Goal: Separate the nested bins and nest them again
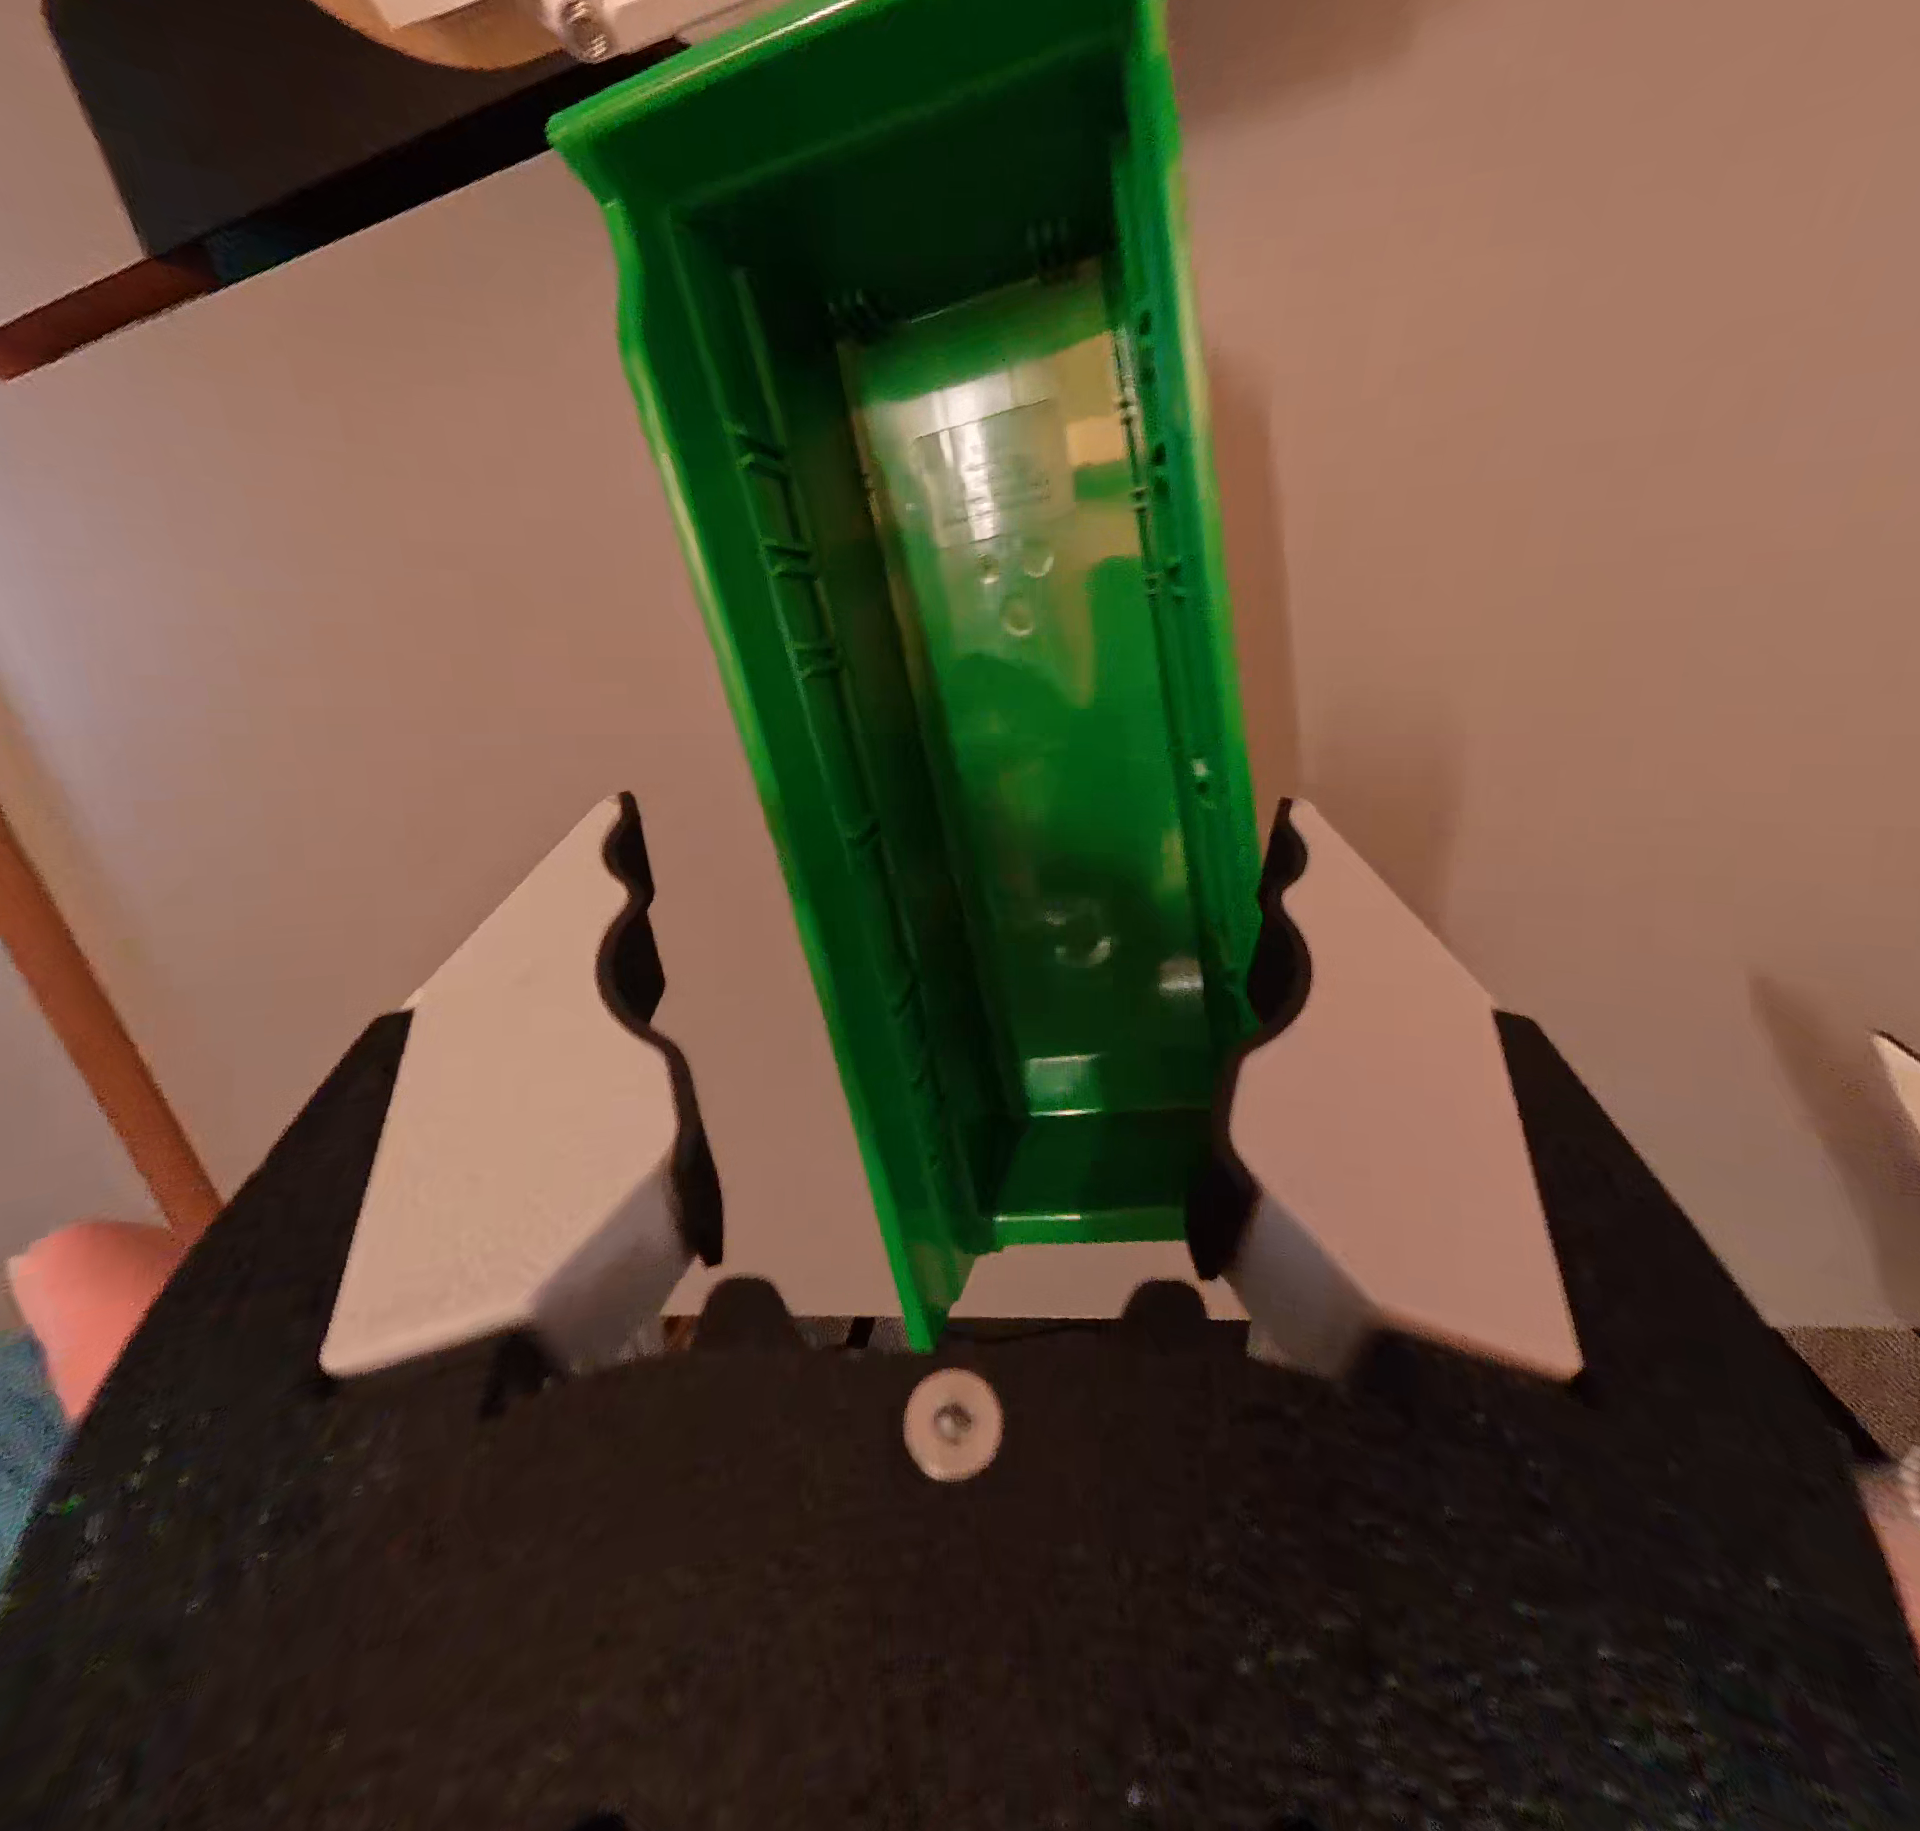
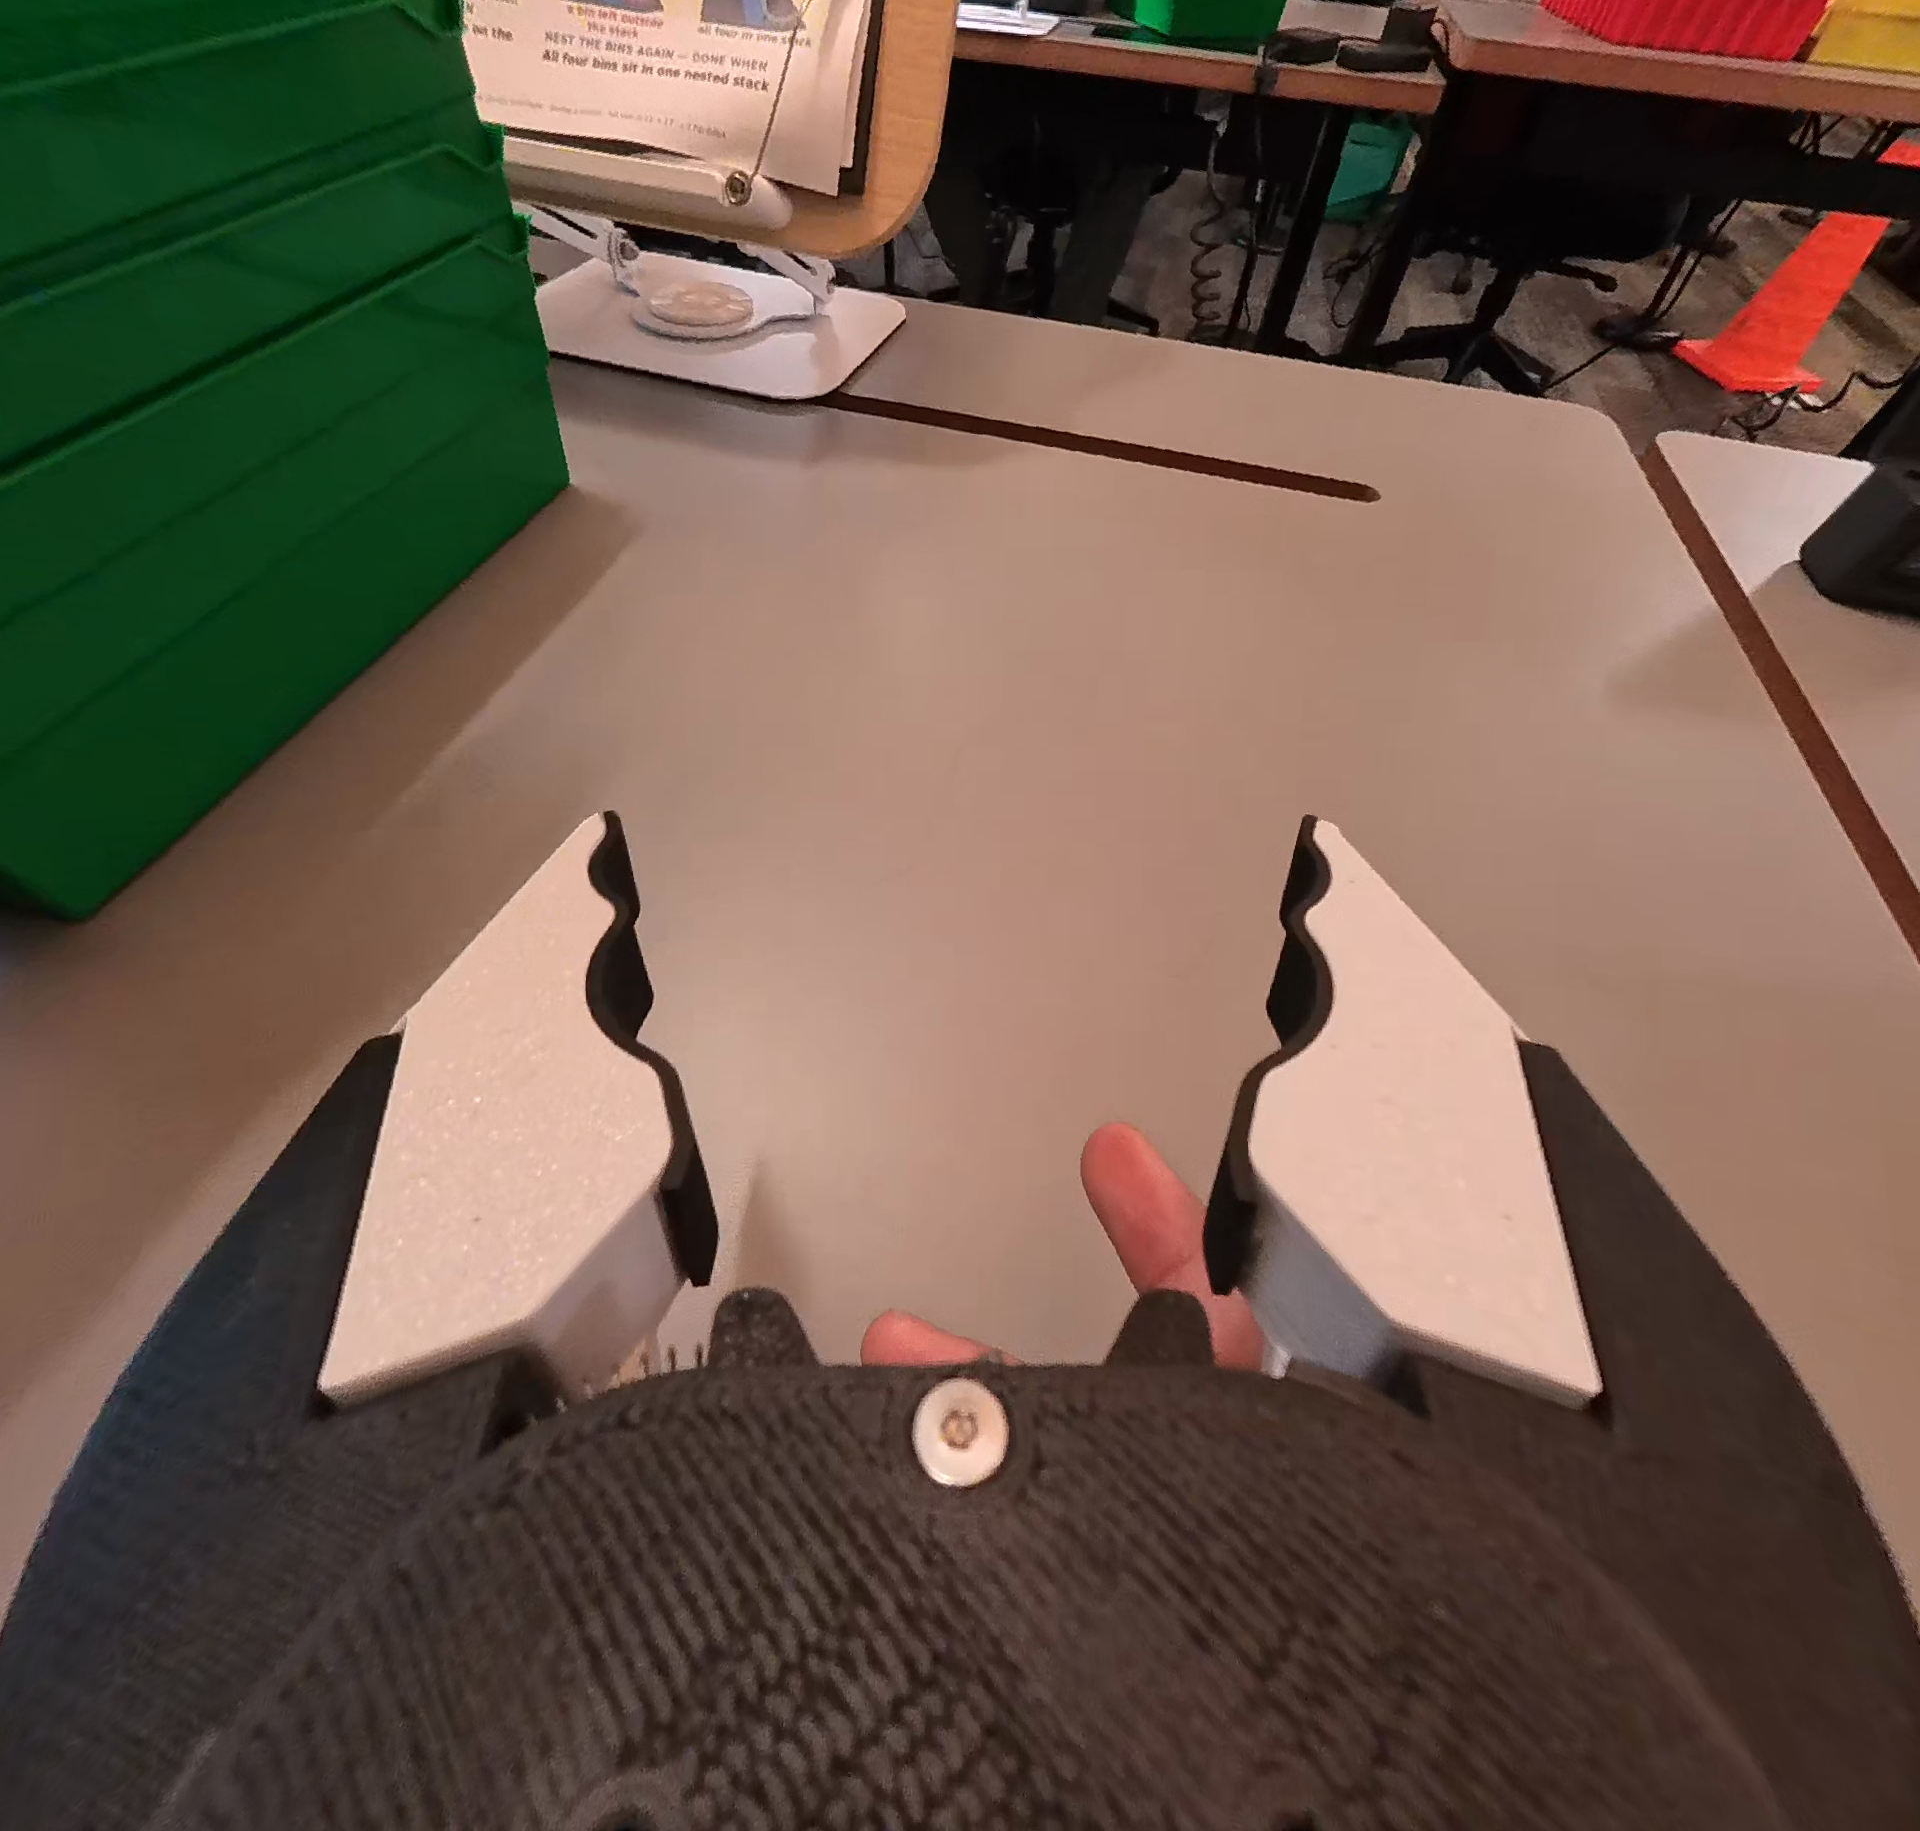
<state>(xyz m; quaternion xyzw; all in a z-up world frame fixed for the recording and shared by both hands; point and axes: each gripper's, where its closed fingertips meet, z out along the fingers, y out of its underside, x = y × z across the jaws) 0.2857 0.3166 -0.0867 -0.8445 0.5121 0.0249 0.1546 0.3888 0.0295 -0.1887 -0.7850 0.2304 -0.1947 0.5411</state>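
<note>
In the left wrist view I look down into a long green bin (image 1: 997, 638), open side up, standing on the grey table (image 1: 364, 586). My left gripper (image 1: 956, 810) is open around the bin's near end: its right finger touches the right wall and its left finger stands apart from the left wall. In the right wrist view a stack of several nested green bins (image 2: 239, 431) stands at the left on the table (image 2: 987, 690). My right gripper (image 2: 958, 823) is open and empty above the bare table, to the right of the stack.
A stand holding an instruction sheet (image 2: 686, 36) sits behind the stack on a white base (image 2: 727, 327). A dark slot (image 2: 1101, 446) crosses the far tabletop. Another table (image 2: 1766, 493) adjoins at the right. A person's fingers (image 2: 1132, 1210) show under my right gripper.
</note>
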